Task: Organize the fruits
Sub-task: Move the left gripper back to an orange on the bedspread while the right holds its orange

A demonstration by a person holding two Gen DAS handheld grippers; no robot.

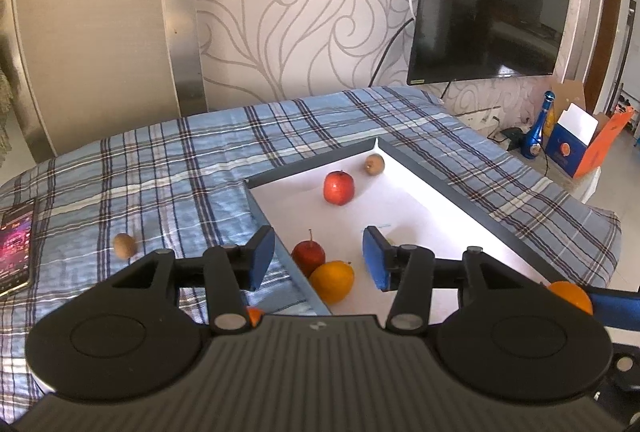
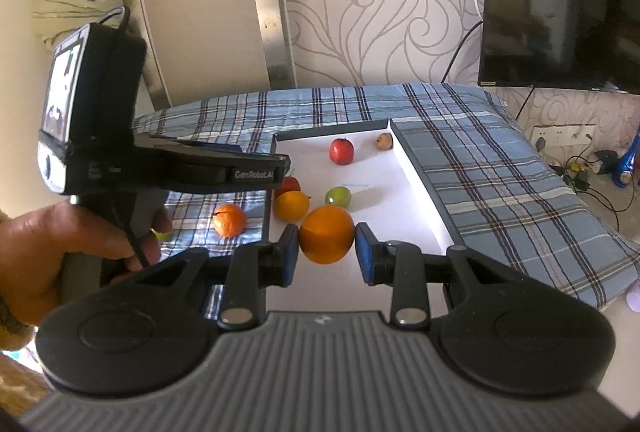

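Now the right gripper (image 2: 327, 252) squeezes an orange (image 2: 327, 234) over the white tray (image 2: 420, 192), ready to drop, while the left gripper (image 1: 318, 258) hangs open, empty.

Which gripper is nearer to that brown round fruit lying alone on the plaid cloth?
Left. The left gripper hovers open over the white tray's near edge, the brown round fruit just left of it. The right gripper is over the tray, shut on an orange.
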